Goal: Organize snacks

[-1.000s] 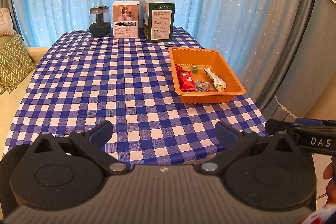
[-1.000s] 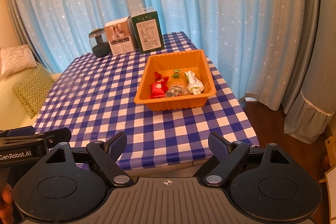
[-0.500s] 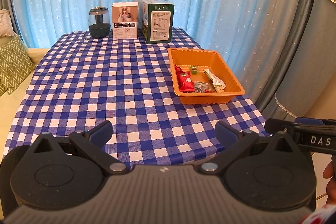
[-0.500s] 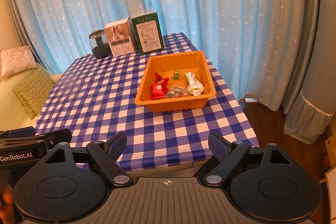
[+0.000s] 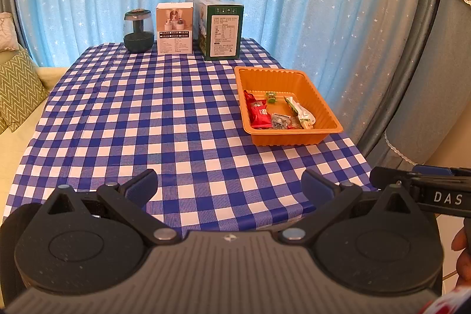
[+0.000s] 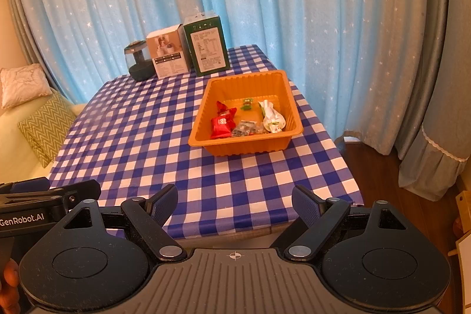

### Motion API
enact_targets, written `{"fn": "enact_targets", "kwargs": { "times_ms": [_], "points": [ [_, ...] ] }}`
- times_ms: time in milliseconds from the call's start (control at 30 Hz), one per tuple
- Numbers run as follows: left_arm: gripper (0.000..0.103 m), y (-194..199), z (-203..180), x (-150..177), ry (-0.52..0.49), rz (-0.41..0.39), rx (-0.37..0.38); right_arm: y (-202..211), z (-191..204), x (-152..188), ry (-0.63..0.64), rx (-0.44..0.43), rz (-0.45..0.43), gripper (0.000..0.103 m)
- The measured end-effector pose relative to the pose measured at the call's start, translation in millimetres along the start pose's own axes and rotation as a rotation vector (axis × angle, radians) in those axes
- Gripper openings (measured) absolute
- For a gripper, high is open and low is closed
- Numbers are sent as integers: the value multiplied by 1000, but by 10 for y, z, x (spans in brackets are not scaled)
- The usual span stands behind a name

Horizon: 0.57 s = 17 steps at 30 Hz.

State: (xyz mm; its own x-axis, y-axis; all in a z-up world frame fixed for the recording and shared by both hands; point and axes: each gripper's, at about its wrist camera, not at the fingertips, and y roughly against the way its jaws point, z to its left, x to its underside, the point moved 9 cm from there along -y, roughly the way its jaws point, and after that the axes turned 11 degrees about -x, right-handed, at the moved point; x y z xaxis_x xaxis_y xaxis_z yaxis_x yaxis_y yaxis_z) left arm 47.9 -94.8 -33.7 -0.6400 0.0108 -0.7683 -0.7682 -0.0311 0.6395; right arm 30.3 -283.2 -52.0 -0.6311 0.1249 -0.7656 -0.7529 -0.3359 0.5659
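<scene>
An orange tray [image 5: 326, 111] [image 6: 206, 111] sits on the right side of the blue-checked table [image 5: 147, 119] [image 6: 126, 143]. Inside lie a red packet [image 5: 259, 114] [image 6: 222, 124], a small green sweet [image 5: 270, 96] [image 6: 246, 104], a clear wrapped snack [image 5: 279, 120] [image 6: 245, 128] and a white-green pouch [image 5: 303, 114] [image 6: 272, 117]. My left gripper [image 5: 229, 186] hangs open over the near table edge, nothing between its fingers. My right gripper [image 6: 235, 202] is open too, at the near edge, well short of the tray.
At the table's far end stand a dark glass jar [image 5: 138, 31] [image 6: 139, 61], a white box [image 5: 174, 28] [image 6: 167, 55] and a green box [image 5: 223, 28] [image 6: 207, 44]. Blue starred curtains hang behind. A sofa with cushions [image 5: 17, 87] [image 6: 44, 125] lies left; wooden floor [image 6: 376, 184] right.
</scene>
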Motion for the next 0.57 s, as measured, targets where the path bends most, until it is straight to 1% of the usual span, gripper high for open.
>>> {"fn": "enact_targets", "kwargs": {
  "times_ms": [567],
  "points": [
    [103,-12,-12,10,-3,2,5,1,2,28,-2,2,-1,84]
  ]
}}
